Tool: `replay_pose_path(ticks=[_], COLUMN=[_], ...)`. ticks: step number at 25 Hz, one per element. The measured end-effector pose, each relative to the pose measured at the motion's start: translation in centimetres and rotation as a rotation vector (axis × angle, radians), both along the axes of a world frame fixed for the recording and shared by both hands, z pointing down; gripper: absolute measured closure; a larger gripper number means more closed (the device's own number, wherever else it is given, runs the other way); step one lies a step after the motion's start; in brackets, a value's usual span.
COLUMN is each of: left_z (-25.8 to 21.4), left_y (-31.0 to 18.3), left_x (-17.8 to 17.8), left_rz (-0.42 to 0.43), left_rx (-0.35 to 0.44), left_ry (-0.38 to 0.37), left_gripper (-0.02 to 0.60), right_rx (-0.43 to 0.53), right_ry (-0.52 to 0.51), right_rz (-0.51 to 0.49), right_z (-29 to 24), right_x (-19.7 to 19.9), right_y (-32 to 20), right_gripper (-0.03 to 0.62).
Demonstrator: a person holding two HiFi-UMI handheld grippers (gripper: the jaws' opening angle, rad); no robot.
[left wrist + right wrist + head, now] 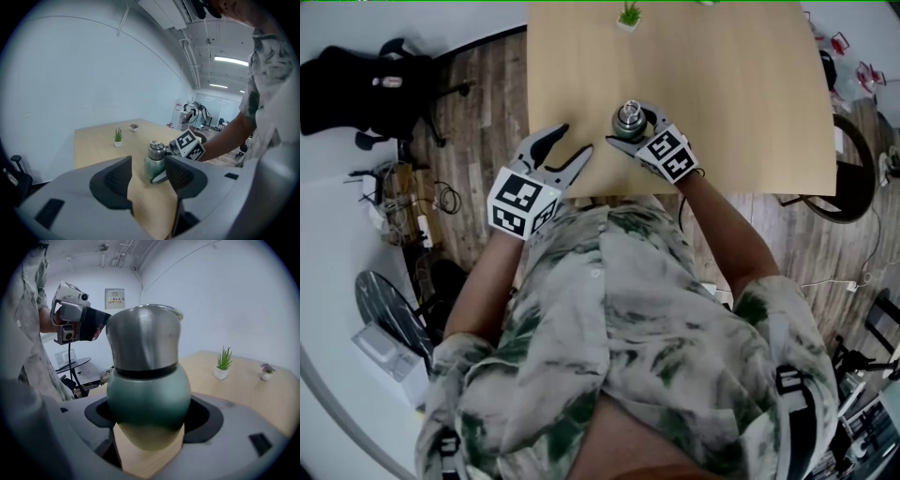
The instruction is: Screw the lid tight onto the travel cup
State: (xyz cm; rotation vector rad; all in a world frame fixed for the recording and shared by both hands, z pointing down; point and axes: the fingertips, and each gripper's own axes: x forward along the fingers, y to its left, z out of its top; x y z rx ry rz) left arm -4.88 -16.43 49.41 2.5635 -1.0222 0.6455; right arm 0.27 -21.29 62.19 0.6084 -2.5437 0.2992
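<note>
Upper centre of frame: right gripper point(629, 126) clamps the cup point(146, 394) body, likely steadying it; left gripper point(575, 141), lower left, gapes empty, free to twist the lid point(143, 336).

My head view looks steeply down; both gripper views (right nearest) sit low, sharing the travel cup point(628, 123) and table point(722, 94).

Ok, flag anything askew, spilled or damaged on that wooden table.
Nothing stands out. The green travel cup is held upright by the right gripper, its steel lid level; the small potted plant stands upright, and the light wooden table shows no spill.
</note>
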Motion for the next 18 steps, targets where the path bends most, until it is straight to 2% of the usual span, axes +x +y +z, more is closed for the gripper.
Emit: replay_pose_path(ticks=[18], left_z=[-8.5], left_y=[-1.3], left_x=[1.5], left_rz=[0.085], left_rx=[0.13], left_ry=[0.099], left_gripper=[0.362], right_rx=[0.008], right_ry=[-0.006], right_rz=[0.041], right_z=[-14.4], right_x=[1.0], right_y=[-0.9], right_gripper=[0.194])
